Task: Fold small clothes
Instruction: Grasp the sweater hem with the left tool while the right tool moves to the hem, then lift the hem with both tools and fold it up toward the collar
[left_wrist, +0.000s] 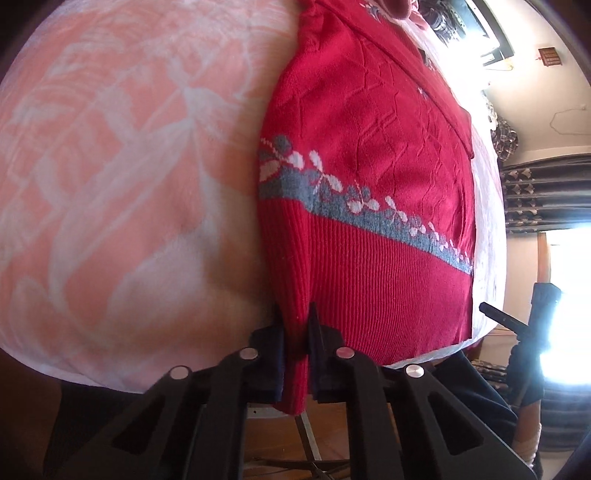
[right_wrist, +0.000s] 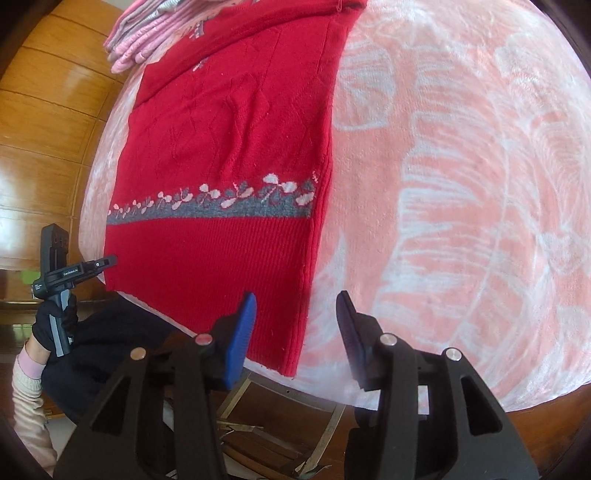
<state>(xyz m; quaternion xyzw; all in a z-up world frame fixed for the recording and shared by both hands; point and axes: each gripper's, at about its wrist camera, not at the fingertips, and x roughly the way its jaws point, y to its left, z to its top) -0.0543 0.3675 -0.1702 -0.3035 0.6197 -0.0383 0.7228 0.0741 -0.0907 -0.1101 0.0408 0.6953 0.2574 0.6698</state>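
Note:
A red knit sweater (left_wrist: 369, 166) with a grey band of white flowers lies flat on a pink-and-white blanket (left_wrist: 129, 166). Its ribbed hem faces me at the near edge. My left gripper (left_wrist: 296, 325) is shut on the hem's left corner, with red fabric pinched between the fingers. The right wrist view shows the same sweater (right_wrist: 229, 147). There my right gripper (right_wrist: 295, 304) is open at the hem's right corner, and the sweater's edge lies between its blue pads. The left gripper (right_wrist: 107, 261) also shows at the far hem corner, held by a gloved hand (right_wrist: 51, 325).
A pile of pink and grey clothes (right_wrist: 147, 37) lies beyond the sweater's top. Wooden wall panels (right_wrist: 44, 129) stand to the left. Dark curtains (left_wrist: 546, 199) and a bright window (left_wrist: 565, 314) are to the right. The blanket's near edge drops to a metal frame (right_wrist: 236, 398).

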